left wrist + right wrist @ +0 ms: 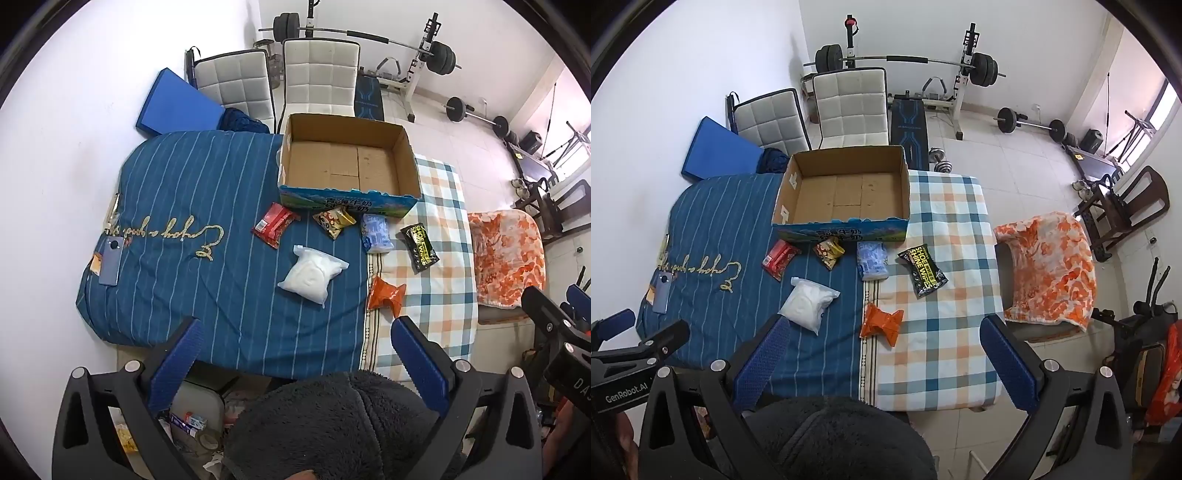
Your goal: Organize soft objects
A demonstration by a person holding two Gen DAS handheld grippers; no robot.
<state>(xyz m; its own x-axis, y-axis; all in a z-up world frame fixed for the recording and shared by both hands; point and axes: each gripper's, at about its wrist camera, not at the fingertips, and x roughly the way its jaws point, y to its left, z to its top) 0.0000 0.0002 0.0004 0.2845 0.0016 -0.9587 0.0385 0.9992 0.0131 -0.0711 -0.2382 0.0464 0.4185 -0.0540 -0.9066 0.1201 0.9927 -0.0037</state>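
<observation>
My left gripper (295, 332) spread wide, empty, held above bed; white bag (313, 274) just ahead between fingers' line. My right gripper (886, 332) also wide, empty; orange packet (881, 323) just ahead. Cardboard box (406, 155) beyond, empty, packets along its near wall.

Cardboard box (343, 166) is showing matt brown corrugated paper inside, w/ glossy printed outer wall. Blue striped cover (192, 206) and checked sheet (945, 295) are looking like soft matt cloth. White pouch (314, 275) is sitting in clear, shiny plastic film. Orange packet (881, 323) and black wipes pack (923, 275) are gleaming as crinkly glossy plastic. Fingers (762, 360) are carrying rough, dotted blue rubbery pads on matt black plastic.
</observation>
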